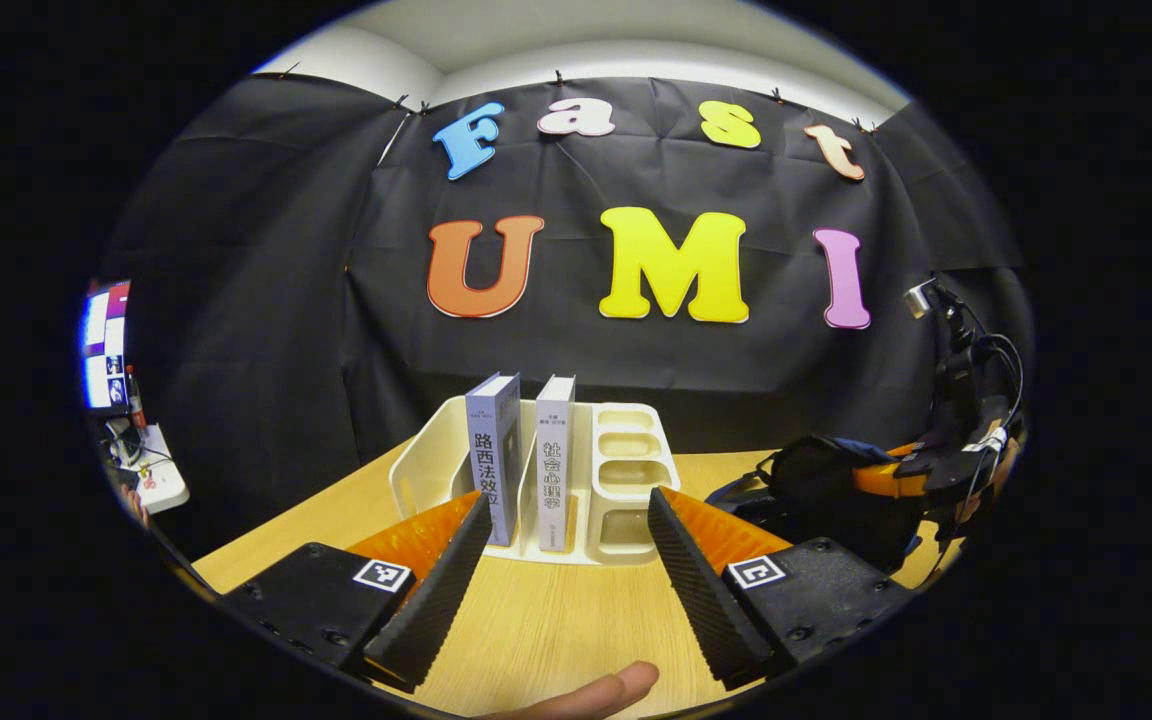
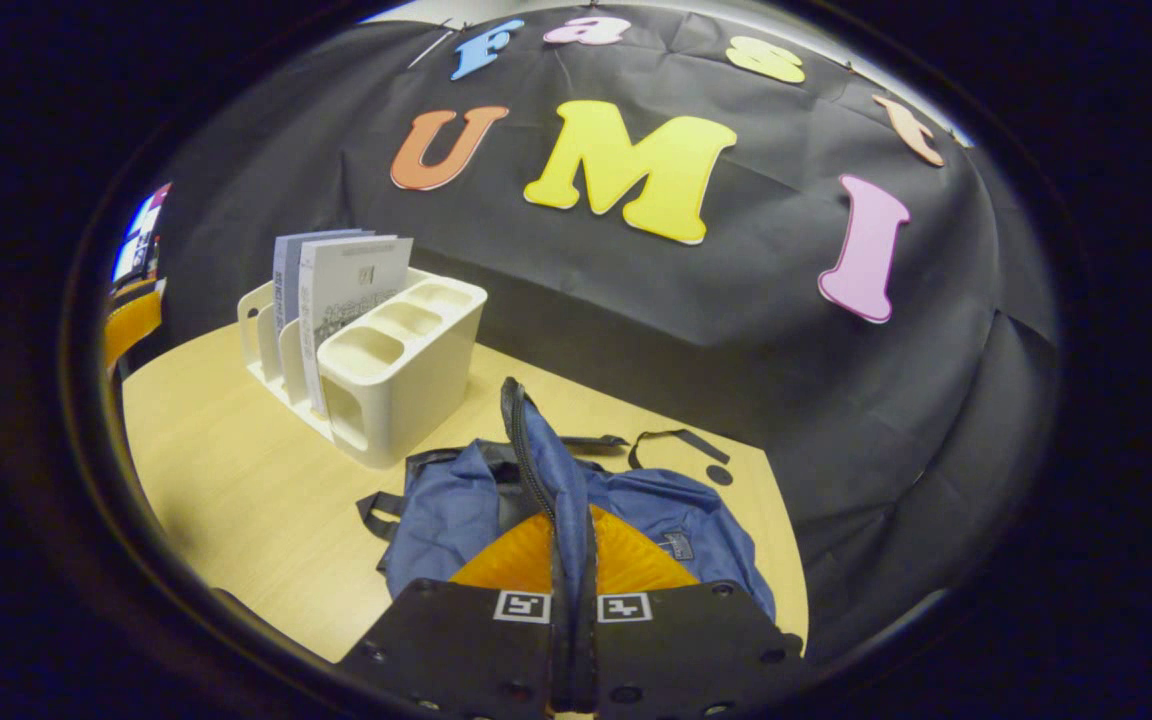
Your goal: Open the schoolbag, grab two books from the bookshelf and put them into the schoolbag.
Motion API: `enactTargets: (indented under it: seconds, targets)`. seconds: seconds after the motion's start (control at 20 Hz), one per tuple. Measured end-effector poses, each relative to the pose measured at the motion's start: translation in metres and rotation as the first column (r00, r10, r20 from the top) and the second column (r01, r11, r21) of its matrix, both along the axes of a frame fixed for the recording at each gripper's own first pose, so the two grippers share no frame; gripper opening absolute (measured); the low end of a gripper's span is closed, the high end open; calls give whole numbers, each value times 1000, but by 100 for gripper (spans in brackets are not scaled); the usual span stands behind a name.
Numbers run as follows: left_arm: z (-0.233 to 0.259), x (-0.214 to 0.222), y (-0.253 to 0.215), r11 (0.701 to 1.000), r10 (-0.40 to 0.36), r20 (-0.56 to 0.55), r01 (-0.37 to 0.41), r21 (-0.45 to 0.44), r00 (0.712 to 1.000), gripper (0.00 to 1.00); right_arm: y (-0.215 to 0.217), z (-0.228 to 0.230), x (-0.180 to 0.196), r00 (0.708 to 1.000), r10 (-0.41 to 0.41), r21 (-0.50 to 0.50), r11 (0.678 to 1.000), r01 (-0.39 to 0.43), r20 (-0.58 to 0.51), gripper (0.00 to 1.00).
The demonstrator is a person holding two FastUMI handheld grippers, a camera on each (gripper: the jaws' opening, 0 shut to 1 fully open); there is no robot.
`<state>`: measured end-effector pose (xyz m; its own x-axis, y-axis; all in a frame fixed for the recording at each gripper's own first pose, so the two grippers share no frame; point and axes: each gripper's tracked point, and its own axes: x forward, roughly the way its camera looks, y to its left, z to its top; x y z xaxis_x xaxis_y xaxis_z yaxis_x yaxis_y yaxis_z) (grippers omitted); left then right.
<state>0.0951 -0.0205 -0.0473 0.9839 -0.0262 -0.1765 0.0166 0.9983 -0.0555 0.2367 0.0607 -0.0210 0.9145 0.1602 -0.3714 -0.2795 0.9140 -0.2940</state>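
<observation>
Two books [image 1: 524,460] stand in the bookshelf [image 1: 626,470]; left claw [image 1: 571,590] spread, right claw [image 2: 573,600] pinching the schoolbag [image 2: 636,500] flap.

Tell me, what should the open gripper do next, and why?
Probably ease the left gripper forward toward the two books standing in the bookshelf. Its jaws are open and empty, aimed at them, while the right gripper is pinching the schoolbag flap upward, seemingly holding it open.

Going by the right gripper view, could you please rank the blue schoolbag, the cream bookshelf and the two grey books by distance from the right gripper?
1. Blue fabric schoolbag: pinched in the right gripper, directly ahead.
2. Cream plastic bookshelf: ahead to the left on the table.
3. Two grey upright books: in the bookshelf's far slots, left.
</observation>
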Motion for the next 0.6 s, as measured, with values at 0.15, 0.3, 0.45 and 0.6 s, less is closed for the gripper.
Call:
enactTargets:
  seconds: [0.15,0.3,0.45,0.6]
  targets:
    - [8,23,0,1000,-2,-6,2,-12,1000,99,-9,16,8,1000,22,43,999,-22,1,2]
    - [17,46,-2,999,-23,-17,22,-25,1000,99,-23,30,18,999,36,97,995,-35,-6,2]
    - [33,80,3,1000,-13,5,13,17,1000,98,-40,42,26,999,33,135,990,-32,-4,2]
    - [41,116,0,999,-16,-2,16,41,1000,99,-56,50,29,1000,25,161,987,-25,3,2]
